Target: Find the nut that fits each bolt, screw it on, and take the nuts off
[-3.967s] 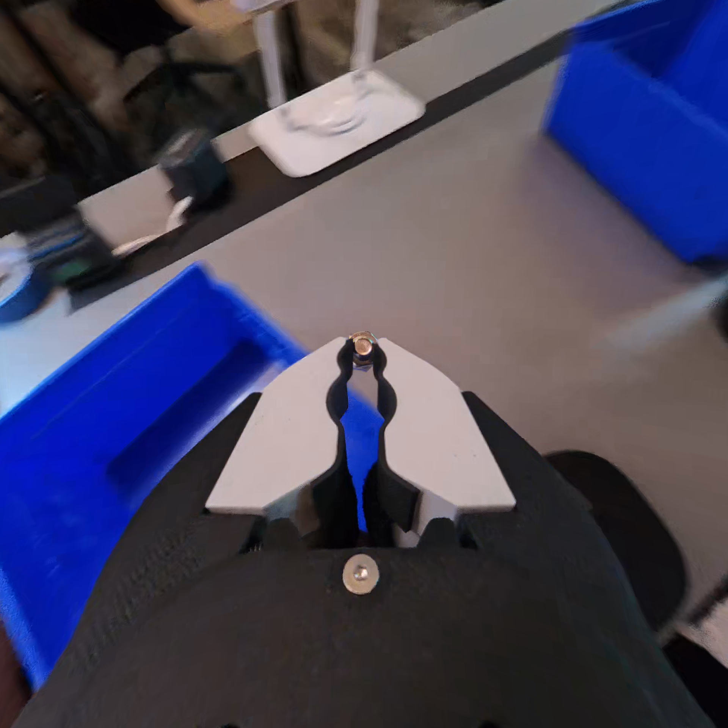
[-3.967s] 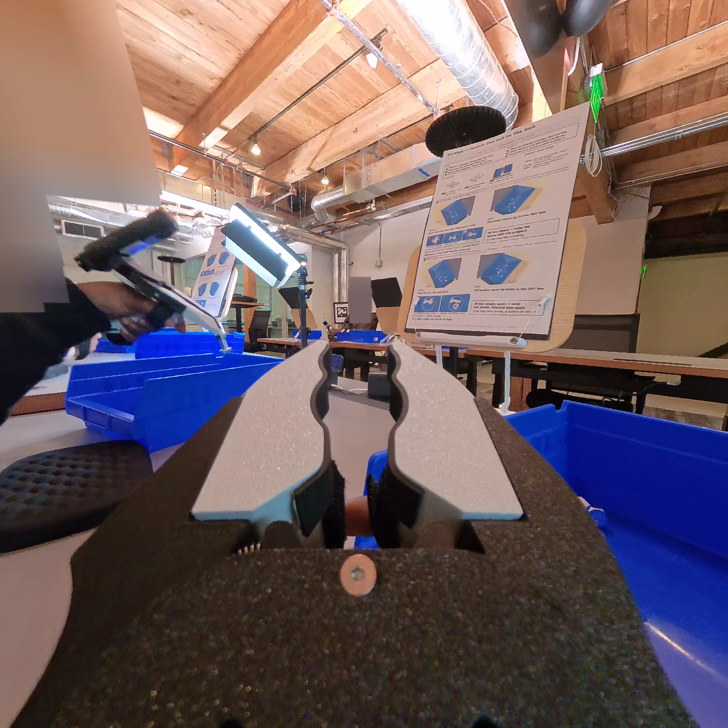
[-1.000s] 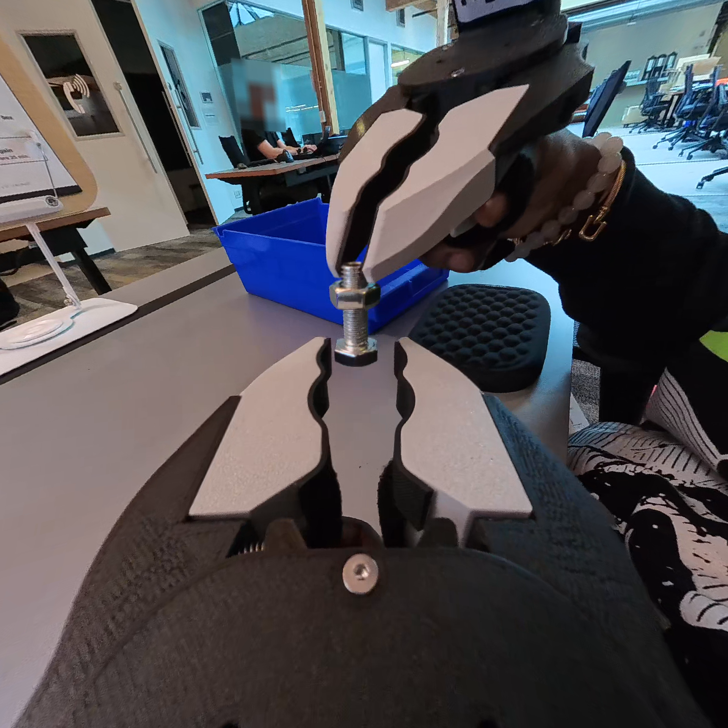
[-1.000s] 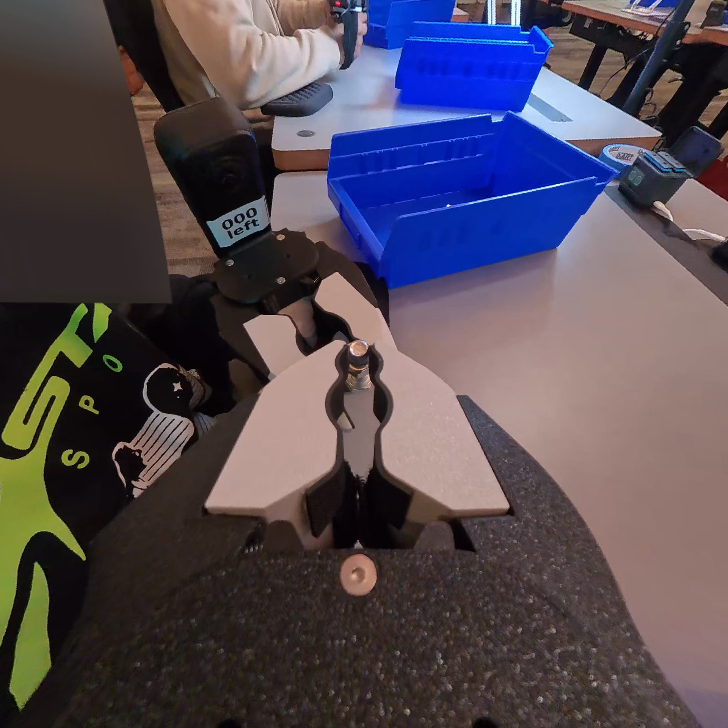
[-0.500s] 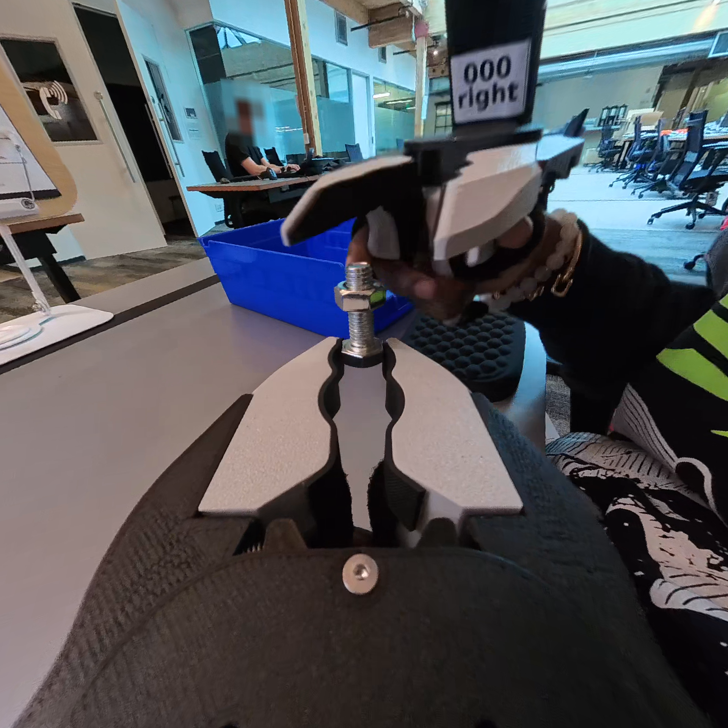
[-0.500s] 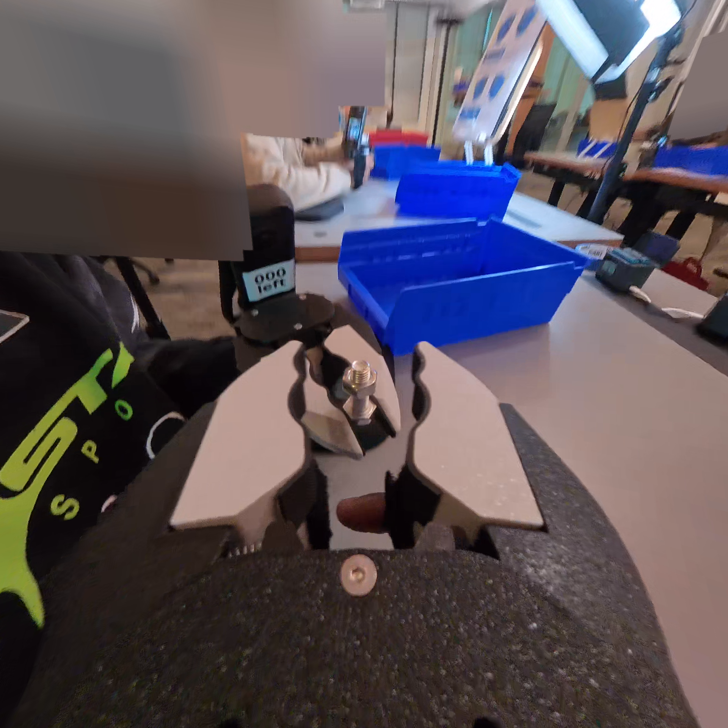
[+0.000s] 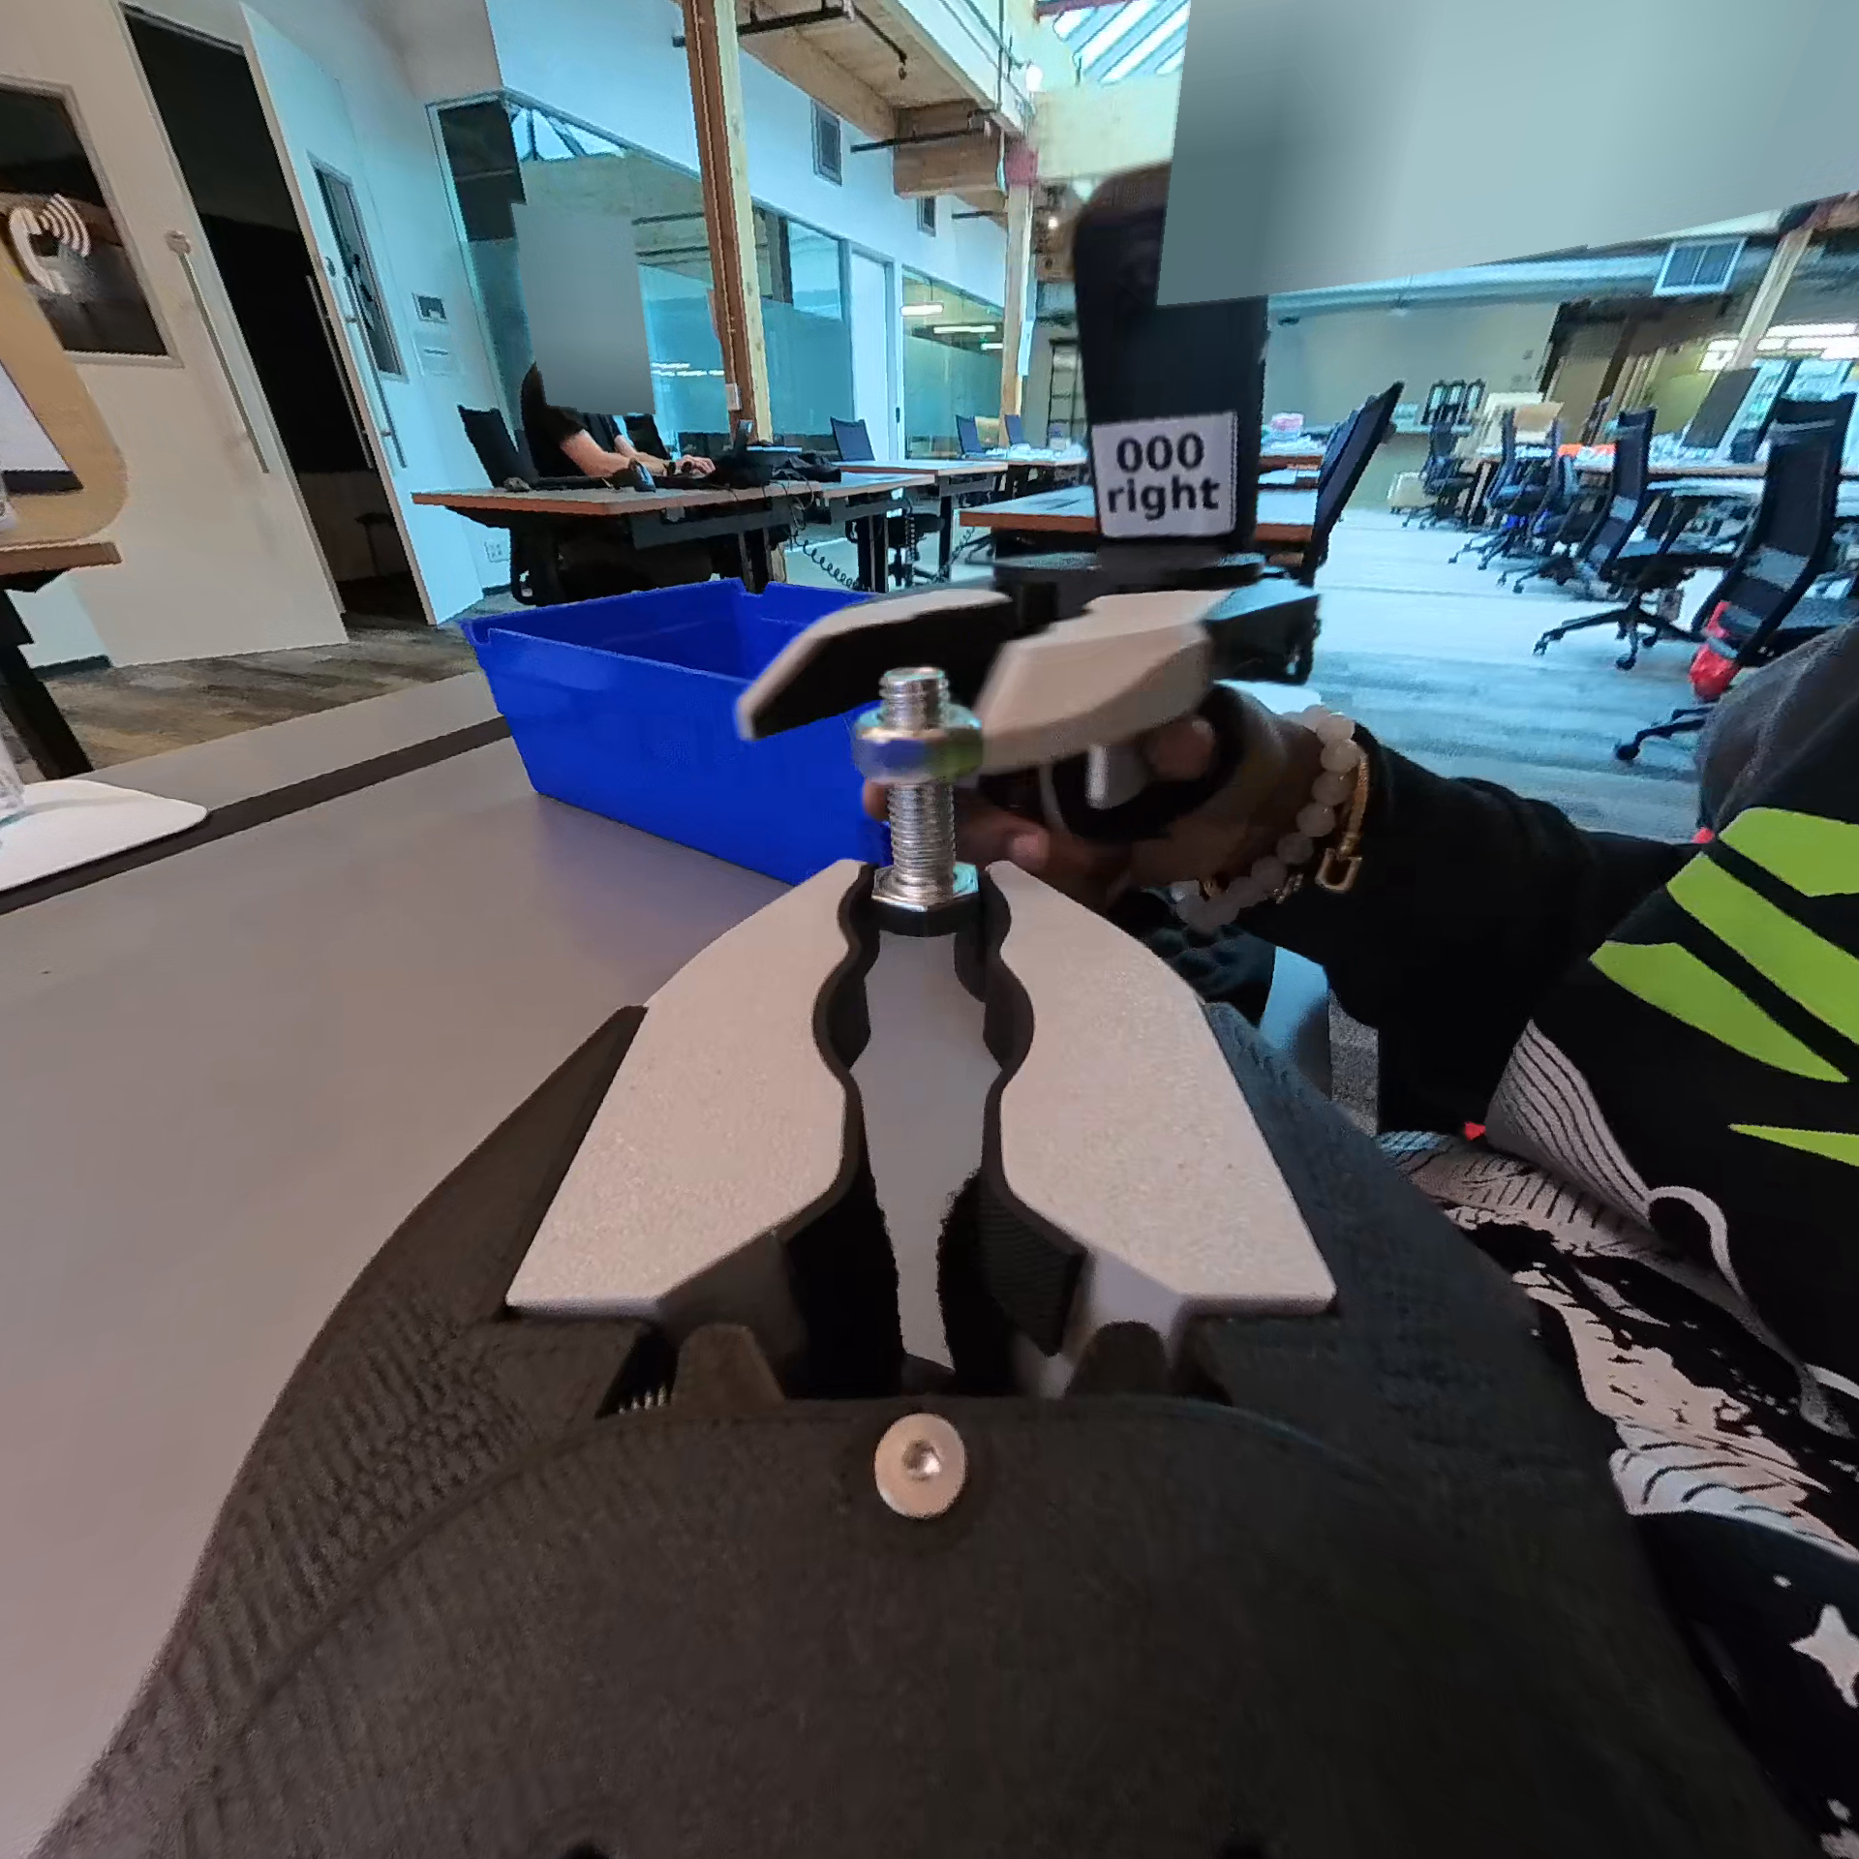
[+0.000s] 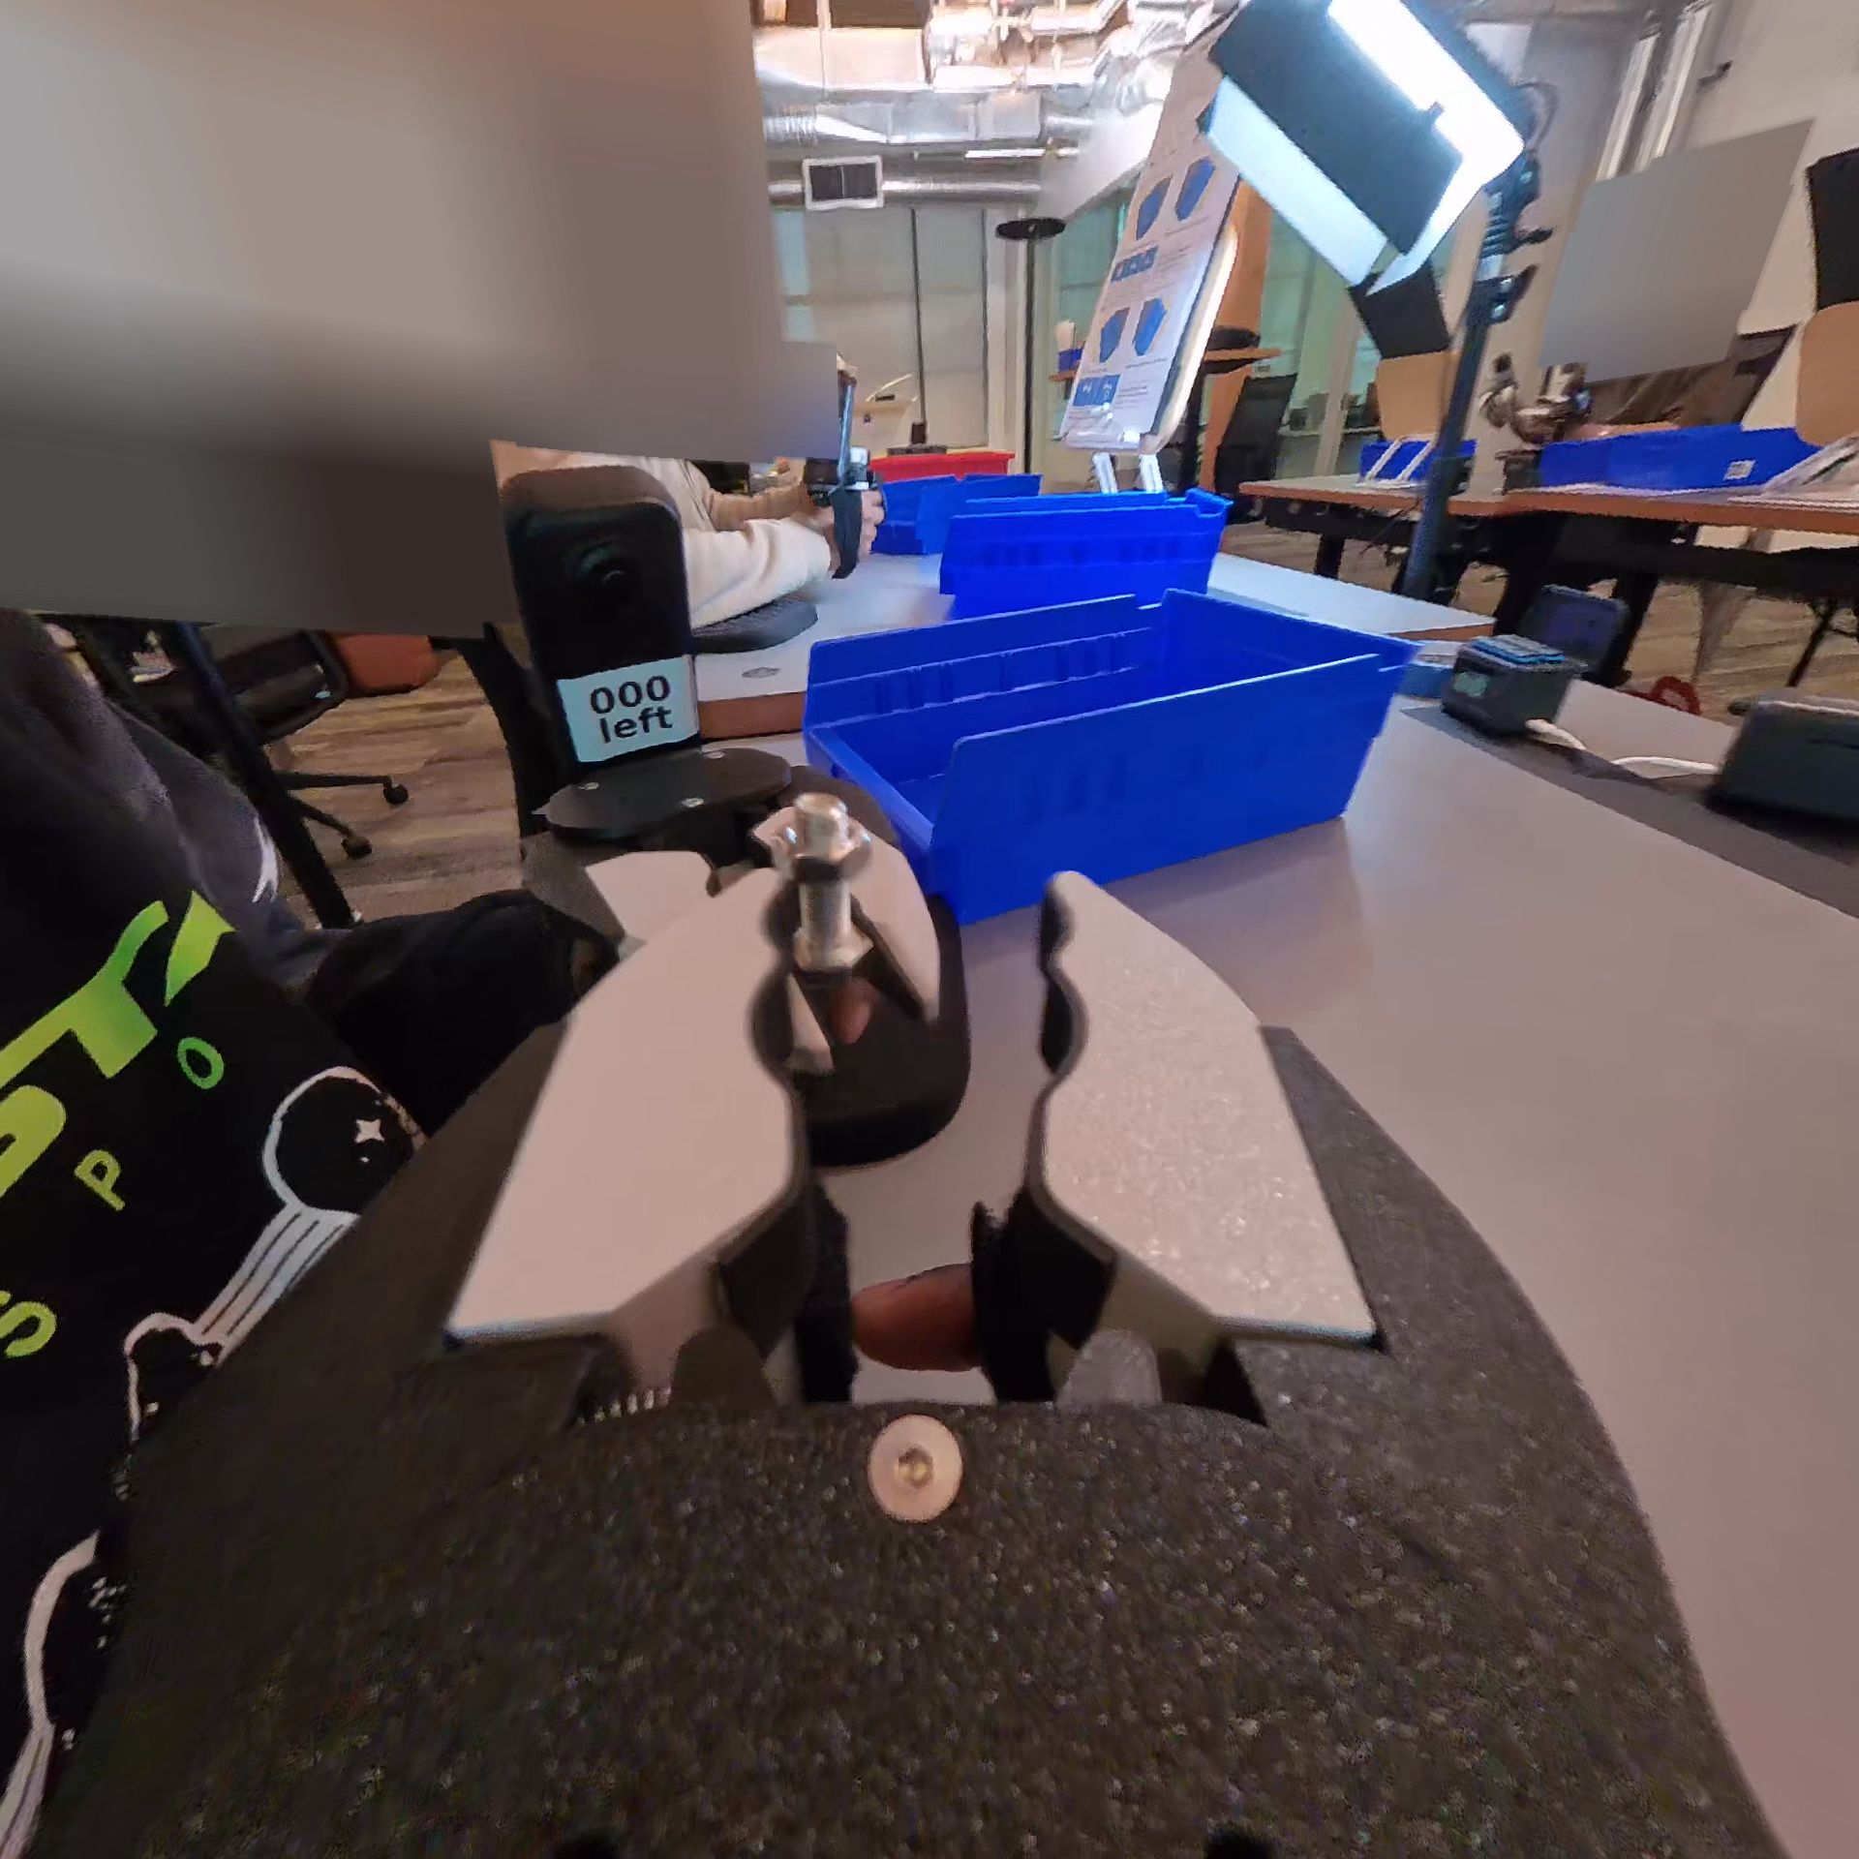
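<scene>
Gripping a bolt [image 7: 920,815] upright by its head, the left tool [image 7: 923,905] is clamped; right tool [image 8: 910,956] gapes around its nut [image 7: 917,746], pads apart.

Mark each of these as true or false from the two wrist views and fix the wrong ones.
1. The left gripper grips the bolt by its hex head, shaft upright. True.
2. The nut sits down against the bolt's head. False: it is near the top of the thread.
3. The right gripper is clamped shut on the nut. False: its fingers stand apart.
4. A blue bin stands on the grey table behind the bolt. True.
</scene>
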Demonstrator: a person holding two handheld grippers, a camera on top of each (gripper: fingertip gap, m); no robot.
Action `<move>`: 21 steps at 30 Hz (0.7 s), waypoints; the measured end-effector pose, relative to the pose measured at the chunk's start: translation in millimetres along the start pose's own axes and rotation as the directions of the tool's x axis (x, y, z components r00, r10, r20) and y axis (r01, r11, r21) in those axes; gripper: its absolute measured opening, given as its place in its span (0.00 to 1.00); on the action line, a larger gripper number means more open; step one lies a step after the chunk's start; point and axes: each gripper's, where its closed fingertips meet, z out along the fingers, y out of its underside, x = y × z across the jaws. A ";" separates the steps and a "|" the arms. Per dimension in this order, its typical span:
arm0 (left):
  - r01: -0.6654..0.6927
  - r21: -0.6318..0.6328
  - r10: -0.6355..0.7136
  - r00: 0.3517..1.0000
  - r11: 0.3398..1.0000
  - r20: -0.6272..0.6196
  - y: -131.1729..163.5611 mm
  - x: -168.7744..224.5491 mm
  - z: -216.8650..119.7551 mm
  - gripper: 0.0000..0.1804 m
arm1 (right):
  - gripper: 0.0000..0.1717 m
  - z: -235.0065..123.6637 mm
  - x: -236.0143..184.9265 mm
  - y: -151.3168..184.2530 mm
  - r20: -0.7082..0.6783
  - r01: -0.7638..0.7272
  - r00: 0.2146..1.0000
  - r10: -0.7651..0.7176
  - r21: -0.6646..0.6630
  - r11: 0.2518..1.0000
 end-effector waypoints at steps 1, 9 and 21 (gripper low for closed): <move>0.003 0.009 -0.003 1.000 1.000 -0.009 -1.0 0.8 -0.8 0.10 | 0.14 -6.6 9.3 -0.1 -0.049 -0.004 0.999 0.004 0.010 1.000; -0.005 -0.013 0.005 1.000 1.000 -0.010 2.6 1.2 1.2 0.10 | 0.30 -5.2 -6.7 -4.6 0.036 0.009 0.999 -0.011 0.053 0.999; -0.011 -0.017 0.011 1.000 1.000 -0.022 3.6 3.0 1.2 0.10 | 0.32 -0.8 -1.6 -3.8 -0.009 0.034 0.999 -0.034 0.056 0.998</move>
